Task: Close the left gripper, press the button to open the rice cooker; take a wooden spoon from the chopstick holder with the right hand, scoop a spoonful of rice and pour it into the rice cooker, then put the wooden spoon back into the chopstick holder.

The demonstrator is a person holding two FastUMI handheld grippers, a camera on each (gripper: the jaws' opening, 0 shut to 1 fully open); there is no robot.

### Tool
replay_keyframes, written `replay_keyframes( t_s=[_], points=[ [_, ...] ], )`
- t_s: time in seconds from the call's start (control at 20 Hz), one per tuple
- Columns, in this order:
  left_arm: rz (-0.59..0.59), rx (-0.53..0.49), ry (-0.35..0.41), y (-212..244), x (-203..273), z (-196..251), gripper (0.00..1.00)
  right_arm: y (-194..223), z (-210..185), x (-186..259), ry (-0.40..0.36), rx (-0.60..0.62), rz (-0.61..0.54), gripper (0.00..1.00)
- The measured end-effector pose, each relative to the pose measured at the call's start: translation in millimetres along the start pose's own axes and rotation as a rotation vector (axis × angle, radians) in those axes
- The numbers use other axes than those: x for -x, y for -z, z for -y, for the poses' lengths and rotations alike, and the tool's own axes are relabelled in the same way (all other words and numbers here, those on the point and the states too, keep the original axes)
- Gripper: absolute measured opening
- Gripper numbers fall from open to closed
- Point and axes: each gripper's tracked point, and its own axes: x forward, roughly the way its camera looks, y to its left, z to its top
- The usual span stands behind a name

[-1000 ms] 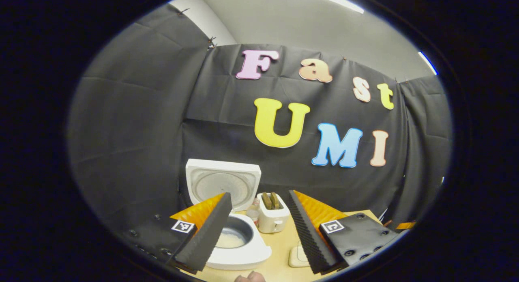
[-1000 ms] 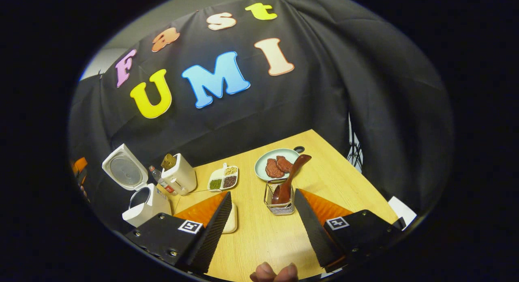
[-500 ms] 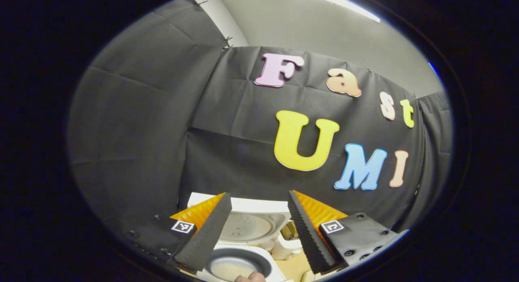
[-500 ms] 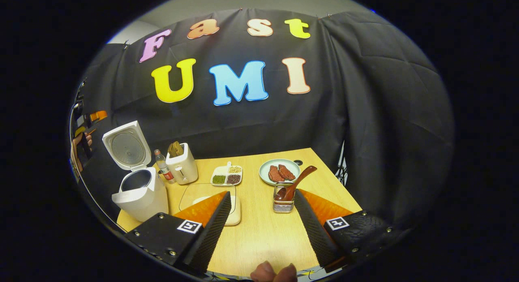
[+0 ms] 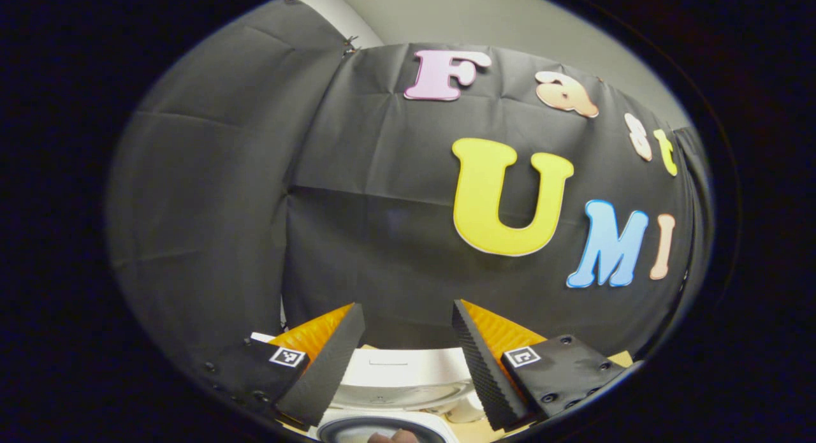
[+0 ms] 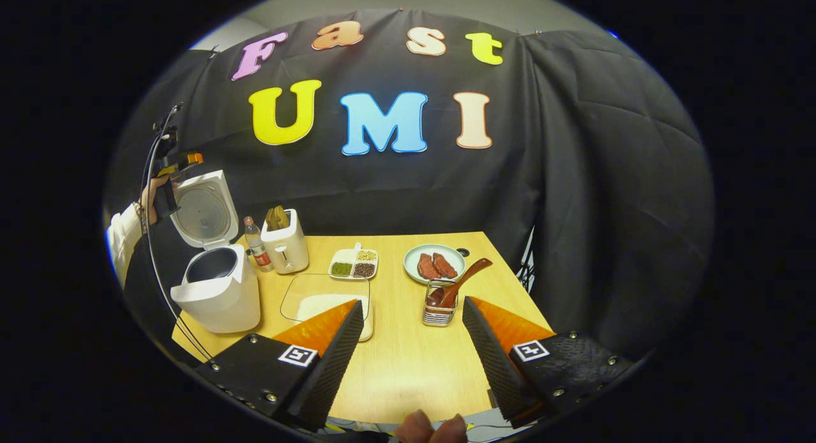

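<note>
The white rice cooker (image 6: 217, 293) stands open at the table's left, its lid (image 6: 203, 210) upright. A brown wooden spoon (image 6: 458, 283) leans in the wire chopstick holder (image 6: 438, 312), bowl down. A glass tray of rice (image 6: 325, 297) lies between cooker and holder. My right gripper (image 6: 411, 360) is open above the table's near edge, short of the holder, with nothing between its fingers. My left gripper (image 5: 408, 360) is open; the lid (image 5: 401, 374) and the pot's rim (image 5: 376, 428) show low between its fingers. In the right gripper view a hand holds the left gripper (image 6: 171, 169) by the lid's top.
A white toaster (image 6: 285, 245) and a small bottle (image 6: 255, 245) stand behind the cooker. A divided dish of beans (image 6: 354, 264) and a plate with meat (image 6: 433, 263) sit farther back. The wooden table (image 6: 408, 373) ends at the black cloth wall.
The left gripper has risen and closed in on the raised lid, so the pot has slid out of its view. The right gripper has drawn back from the holder; the spoon stays put.
</note>
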Motion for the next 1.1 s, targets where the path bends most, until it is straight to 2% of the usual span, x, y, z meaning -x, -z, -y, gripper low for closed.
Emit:
replay_keyframes(
  t_s=[0.05,0.1,0.15,0.25,0.3,0.4,0.55,0.9,1.1],
  points=[
    [-0.034,-0.011,-0.026,10,-3,-4,0.93,-5,-2,1,-0.004,0.002,0.005,0.96],
    [-0.018,-0.063,-0.032,8,-5,-3,1.00,-10,-5,1,-0.007,0.005,0.015,0.96],
    [-0.045,-0.096,-0.043,15,-6,-4,0.92,-13,-7,0,-0.013,0.007,0.017,0.96],
    [-0.056,-0.169,-0.060,15,-5,-4,0.93,-16,-15,0,-0.034,0.000,0.019,0.96],
    [-0.073,-0.153,-0.061,17,-3,-1,0.95,-17,-17,-1,-0.042,-0.002,0.019,0.96],
    [-0.097,-0.126,-0.054,18,8,1,0.94,-19,-23,-2,-0.057,-0.005,0.021,0.96],
    [-0.108,-0.137,-0.048,36,58,9,0.94,-18,-30,-4,-0.079,-0.007,0.023,0.96],
    [-0.151,-0.147,-0.059,132,167,14,0.94,-9,-38,-9,-0.110,-0.045,0.001,0.96],
    [-0.243,-0.138,-0.100,207,190,11,0.96,0,-43,-11,-0.121,-0.052,-0.020,0.96]
  ],
)
